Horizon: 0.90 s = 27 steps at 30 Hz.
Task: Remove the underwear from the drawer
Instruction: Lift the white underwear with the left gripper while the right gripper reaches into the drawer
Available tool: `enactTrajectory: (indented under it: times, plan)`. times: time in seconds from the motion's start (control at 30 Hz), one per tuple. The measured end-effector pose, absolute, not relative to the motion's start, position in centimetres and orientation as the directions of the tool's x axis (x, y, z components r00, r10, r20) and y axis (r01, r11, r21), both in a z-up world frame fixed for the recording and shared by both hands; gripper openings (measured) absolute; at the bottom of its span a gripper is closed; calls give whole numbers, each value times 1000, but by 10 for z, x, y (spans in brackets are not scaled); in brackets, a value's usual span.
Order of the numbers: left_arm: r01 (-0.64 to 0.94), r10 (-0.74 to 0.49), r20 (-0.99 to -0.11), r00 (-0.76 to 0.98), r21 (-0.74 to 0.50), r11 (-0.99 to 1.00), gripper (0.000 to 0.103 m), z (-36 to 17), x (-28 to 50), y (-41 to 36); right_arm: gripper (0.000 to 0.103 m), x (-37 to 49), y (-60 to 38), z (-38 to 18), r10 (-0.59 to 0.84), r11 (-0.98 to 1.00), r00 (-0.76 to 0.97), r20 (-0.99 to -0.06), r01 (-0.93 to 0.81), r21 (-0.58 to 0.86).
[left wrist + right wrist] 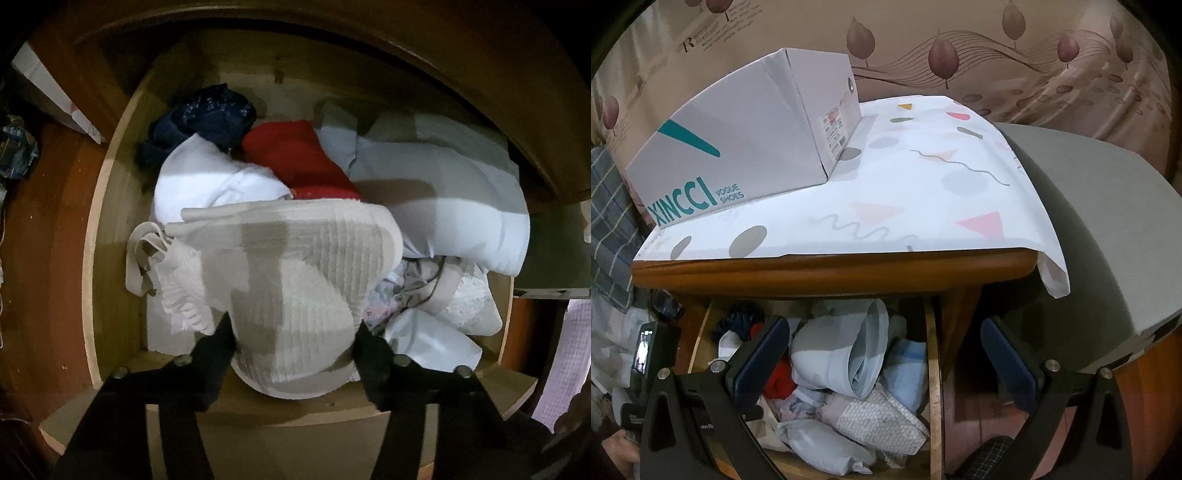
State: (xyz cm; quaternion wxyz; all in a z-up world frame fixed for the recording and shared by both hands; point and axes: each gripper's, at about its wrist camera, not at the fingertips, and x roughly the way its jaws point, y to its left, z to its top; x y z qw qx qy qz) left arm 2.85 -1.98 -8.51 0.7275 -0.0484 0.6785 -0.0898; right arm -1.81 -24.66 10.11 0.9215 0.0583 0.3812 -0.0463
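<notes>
The wooden drawer (110, 206) stands pulled out and full of folded and crumpled clothes. On top at the front lies a beige ribbed piece of underwear (295, 258) with an elastic strap at its left. My left gripper (293, 336) points down into the drawer, and its two black fingers (218, 343) press on the near part of that beige piece from both sides. My right gripper (884, 325) hangs open and wide above the drawer (932, 350), with nothing between its fingers.
A red garment (299, 158), a navy one (207, 118) and white and grey cloth (443, 192) fill the drawer's back. On the cabinet top, a patterned cloth (923, 177) carries a white shoe box (738, 147). A grey padded surface (1108, 221) lies to the right.
</notes>
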Motion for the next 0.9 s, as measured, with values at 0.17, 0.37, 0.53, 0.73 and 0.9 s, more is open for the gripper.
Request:
enactTrajectory:
  times: [0.17,0.37,0.53,0.73,0.9]
  plan:
    - [78,-203,-975,87,-197,977,46,-79,21,-19,103,-18,-246,98,-35,990,696,-717,123,71]
    - [109,-225,-964,142,-211,971,45,-59,11,-12,103,-16,-241,90,-3,994,661,-751,86,71]
    - [148,-273,-944,188,-247,958,45,-38,-1,-7,97,-12,-237,75,69,993,558,-827,45,112]
    - [214,-300,-923,242,-251,944,45,-18,-13,1,81,-12,-232,59,132,987,439,-889,27,160]
    - [246,-309,-905,293,-240,939,45,-8,-19,10,78,-9,-218,34,189,979,290,-938,13,201]
